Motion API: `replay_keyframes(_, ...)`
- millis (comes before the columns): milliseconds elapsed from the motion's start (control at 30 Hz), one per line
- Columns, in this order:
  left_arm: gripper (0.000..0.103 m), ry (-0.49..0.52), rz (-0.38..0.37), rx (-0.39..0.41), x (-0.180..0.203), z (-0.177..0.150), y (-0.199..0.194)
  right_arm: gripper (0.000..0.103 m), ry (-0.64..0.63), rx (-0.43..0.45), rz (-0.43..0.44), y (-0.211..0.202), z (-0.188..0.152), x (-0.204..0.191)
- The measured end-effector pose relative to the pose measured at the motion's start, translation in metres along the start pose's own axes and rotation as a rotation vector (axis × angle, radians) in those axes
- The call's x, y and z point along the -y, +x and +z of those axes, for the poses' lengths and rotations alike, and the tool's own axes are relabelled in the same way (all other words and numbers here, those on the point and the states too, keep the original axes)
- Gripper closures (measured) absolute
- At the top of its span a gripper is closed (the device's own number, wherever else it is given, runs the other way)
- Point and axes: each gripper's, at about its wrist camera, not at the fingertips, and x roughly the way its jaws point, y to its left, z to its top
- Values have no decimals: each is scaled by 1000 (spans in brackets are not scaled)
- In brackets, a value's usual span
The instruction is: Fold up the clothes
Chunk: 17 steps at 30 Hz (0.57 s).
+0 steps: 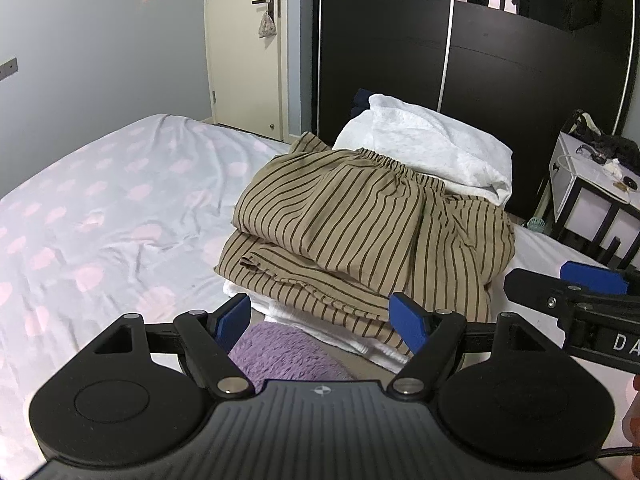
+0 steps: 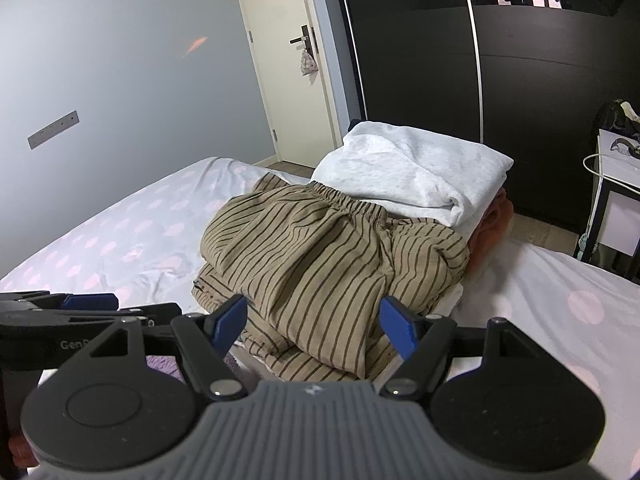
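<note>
Blue pads on the left gripper [image 1: 324,322] stand wide apart with nothing held between them. Just past its tips lies the striped brown cloth [image 1: 360,232], folded on top of a stack on the bed [image 1: 100,208]. Under the striped brown cloth is a white folded cloth [image 1: 280,310], and a purple fuzzy cloth [image 1: 280,354] shows below the left gripper, nearer than the striped one.

To the right of the left gripper is the right gripper [image 2: 314,326]. Its pads are wide apart too and grip nothing. The near edge of the striped brown cloth sits between and just past its tips, but the pads do not press on it.

Behind the striped brown cloth lies a white folded sheet [image 2: 416,168], with an orange cloth [image 2: 494,220] under it. Farther back stands a black wardrobe [image 2: 420,60].
</note>
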Motion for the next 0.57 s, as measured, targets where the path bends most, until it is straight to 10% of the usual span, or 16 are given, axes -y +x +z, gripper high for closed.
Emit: replay_keyframes(567,28,2,-15,-10,-2,-1,-1,27,-15,-7,12,3,-2,-5)
